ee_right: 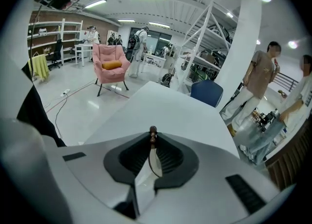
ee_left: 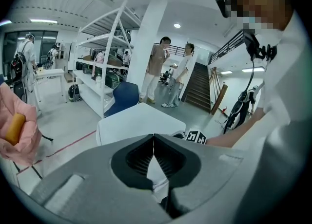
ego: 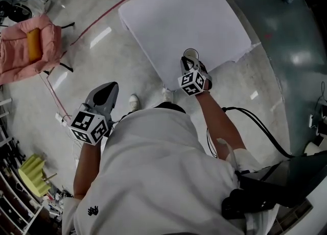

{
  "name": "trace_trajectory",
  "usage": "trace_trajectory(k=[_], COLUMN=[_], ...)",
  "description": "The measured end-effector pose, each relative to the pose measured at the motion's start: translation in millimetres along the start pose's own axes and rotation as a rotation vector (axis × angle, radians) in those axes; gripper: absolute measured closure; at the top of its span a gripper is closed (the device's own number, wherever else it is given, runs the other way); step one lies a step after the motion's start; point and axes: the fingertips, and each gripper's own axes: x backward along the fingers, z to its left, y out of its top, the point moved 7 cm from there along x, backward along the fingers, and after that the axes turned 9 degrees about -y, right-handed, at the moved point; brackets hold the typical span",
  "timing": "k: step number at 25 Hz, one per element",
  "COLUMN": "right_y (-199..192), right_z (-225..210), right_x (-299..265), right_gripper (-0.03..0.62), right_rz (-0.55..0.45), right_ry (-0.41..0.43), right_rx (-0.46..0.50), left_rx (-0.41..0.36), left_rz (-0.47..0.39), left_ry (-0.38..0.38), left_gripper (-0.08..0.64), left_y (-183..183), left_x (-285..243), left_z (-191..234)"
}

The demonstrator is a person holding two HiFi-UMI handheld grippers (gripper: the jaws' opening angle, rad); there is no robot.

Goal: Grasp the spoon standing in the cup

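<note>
A white cup [ego: 190, 54] stands near the front edge of the white table [ego: 189, 14]. My right gripper [ego: 192, 65] reaches down right beside it. In the right gripper view the jaws of that gripper [ee_right: 153, 138] are shut on the spoon [ee_right: 153, 159], a pale upright handle with a brown knob at its top, which pokes out just past the tips. The cup itself is hidden in that view. My left gripper [ego: 106, 95] hangs over the floor to the left of the table, shut [ee_left: 154, 138] with nothing between its pads.
A pink armchair [ego: 28, 45] stands far left on the floor and a blue chair [ee_right: 207, 92] beyond the table. White shelving [ee_left: 100, 67] and two standing people [ee_left: 170, 69] are farther off. A black cable [ego: 255, 121] trails from my right arm.
</note>
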Motion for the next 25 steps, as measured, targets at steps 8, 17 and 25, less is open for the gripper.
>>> trace_trajectory(k=[8, 17, 25], right_y=[22, 72, 121], right_z=[-14, -5, 15], right_x=[32, 92, 145], right_gripper=[0.545, 0.545, 0.545], right_rz=[-0.029, -0.058, -0.072], right_ry=[-0.066, -0.133, -0.172], right_rx=[-0.053, -0.075, -0.121], left_rx=[-0.023, -0.079, -0.079], left_rz=[-0.042, -0.070, -0.100], left_ry=[-0.056, -0.106, -0.190], left_gripper=[0.548, 0.548, 0.548], left_y=[8, -8, -22], left_x=[12, 52, 79], left_z=[4, 15, 35])
